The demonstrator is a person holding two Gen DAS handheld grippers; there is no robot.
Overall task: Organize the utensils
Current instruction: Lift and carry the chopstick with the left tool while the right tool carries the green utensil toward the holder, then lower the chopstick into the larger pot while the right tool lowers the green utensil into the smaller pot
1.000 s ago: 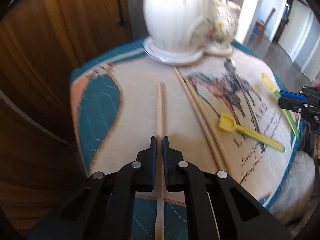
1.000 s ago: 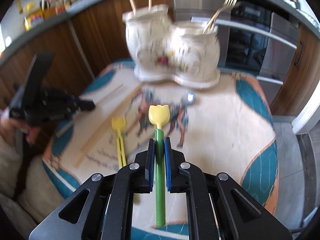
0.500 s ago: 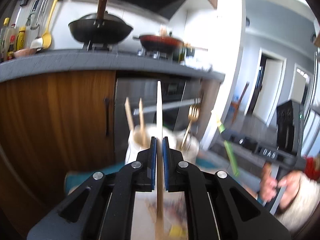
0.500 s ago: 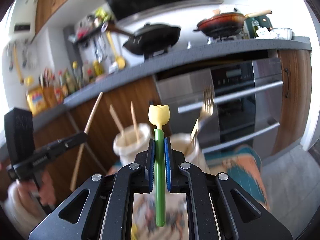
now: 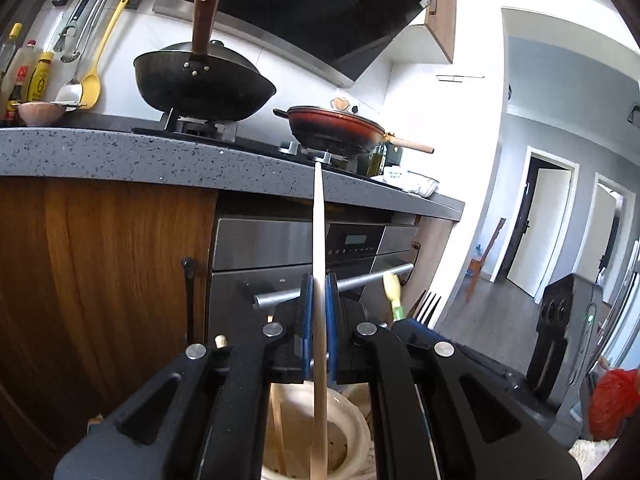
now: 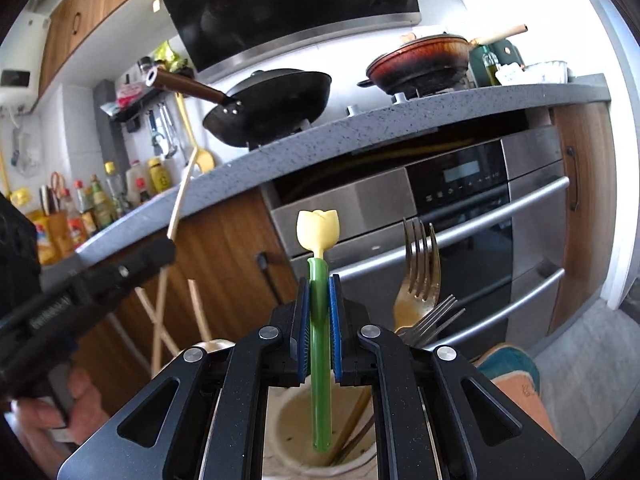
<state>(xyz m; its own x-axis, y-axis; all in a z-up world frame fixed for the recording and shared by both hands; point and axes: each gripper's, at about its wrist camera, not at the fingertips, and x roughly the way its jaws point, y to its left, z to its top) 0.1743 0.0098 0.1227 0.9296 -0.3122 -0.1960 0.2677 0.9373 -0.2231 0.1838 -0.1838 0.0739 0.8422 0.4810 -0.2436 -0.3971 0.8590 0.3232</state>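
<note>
My left gripper (image 5: 319, 284) is shut on a wooden chopstick (image 5: 319, 232) held upright, its lower end inside the cream ceramic jar (image 5: 352, 420) below the jaws. My right gripper (image 6: 319, 284) is shut on a green-handled utensil with a yellow tulip end (image 6: 319, 228), held upright over the second cream jar (image 6: 288, 420), its lower end at the jar's mouth. That jar holds gold forks (image 6: 418, 276). The left gripper (image 6: 100, 280) with its chopstick (image 6: 182, 196) shows at the left of the right wrist view, above other chopsticks (image 6: 198, 312) standing in its jar.
A grey counter (image 5: 120, 152) with a black wok (image 5: 204, 80) and a red pan (image 5: 336, 128) runs behind. A steel oven (image 6: 460, 208) and wooden cabinet doors (image 5: 100, 272) stand under it. A patterned cloth (image 6: 516, 384) shows lower right.
Both grippers have lifted their utensils off the cloth, tilted them upright and moved over the jars. The utensils' lower ends now reach down into the jar mouths.
</note>
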